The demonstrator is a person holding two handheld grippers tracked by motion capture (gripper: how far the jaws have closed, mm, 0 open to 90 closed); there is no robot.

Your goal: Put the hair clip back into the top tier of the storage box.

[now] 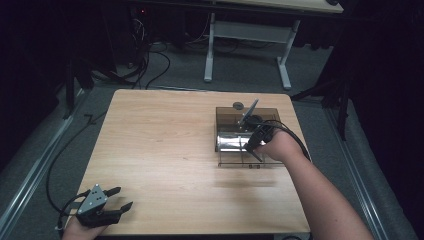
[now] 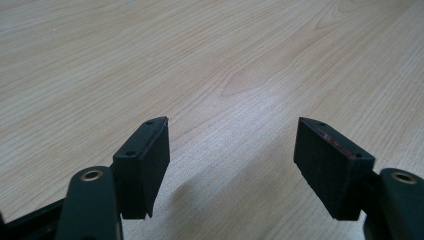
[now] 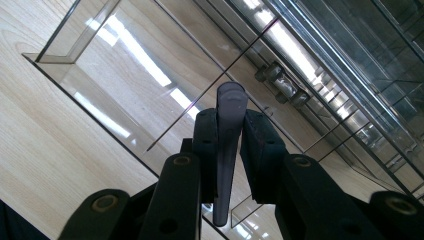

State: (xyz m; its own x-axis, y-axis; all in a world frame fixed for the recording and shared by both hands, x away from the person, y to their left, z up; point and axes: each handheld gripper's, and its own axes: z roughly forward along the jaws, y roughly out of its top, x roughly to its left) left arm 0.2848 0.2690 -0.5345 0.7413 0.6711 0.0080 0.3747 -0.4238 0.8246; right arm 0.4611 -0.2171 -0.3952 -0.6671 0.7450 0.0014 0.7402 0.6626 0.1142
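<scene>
The right gripper (image 3: 230,131) pinches a dark, flat handle-like piece (image 3: 227,150), possibly a utensil, between its jaws above the clear plastic organiser (image 1: 227,117) on the bench (image 1: 165,150); the left gripper (image 2: 232,165) rests with jaws spread near the bench's front corner

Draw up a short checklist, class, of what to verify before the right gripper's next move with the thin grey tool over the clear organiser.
1. Right gripper clamped on the thin grey tool: ok.
2. Tool sits straight between the pads: ok.
3. Clear organiser flat on the table: ok.
4. Left gripper open, holding nothing, far from the organiser: ok.
5. Which compartment lies under the tool tip: cannot tell.
</scene>
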